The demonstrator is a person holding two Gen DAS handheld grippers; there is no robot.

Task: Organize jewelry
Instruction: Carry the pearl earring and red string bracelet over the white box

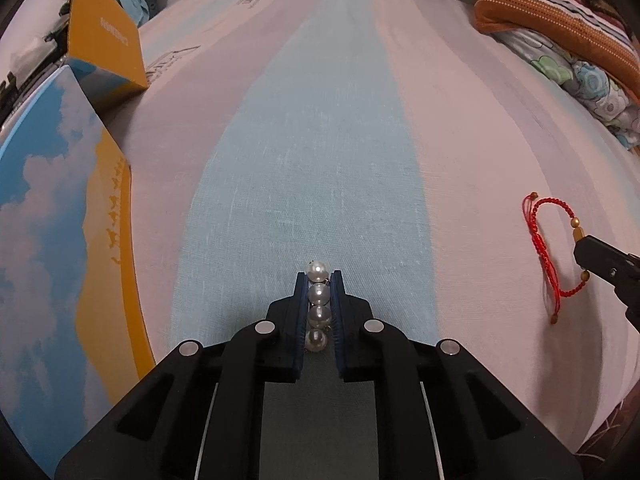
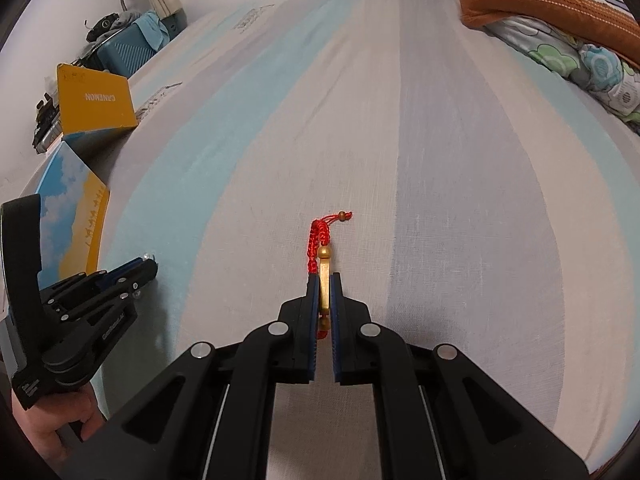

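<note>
we see a bed point(image 1: 320, 140) under a sheet striped pale blue, grey and pink, with folded quilts point(image 1: 560, 32) at two o'clock and one open yellow and sky-print box point(image 1: 60, 200) at nine o'clock. we count two claws. the left claw point(image 1: 319, 280) is closed on one pearl string point(image 1: 319, 294), four pearls showing. the right claw point(image 2: 325, 278) grips one red cord bracelet point(image 2: 324, 268) by its gold bar, on the sheet.

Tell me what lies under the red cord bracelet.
Under the red cord bracelet with gold beads is the striped pale blue and white bedsheet. The right tool is clamped on its gold bar, hiding the part of the cord between the pads.
</note>
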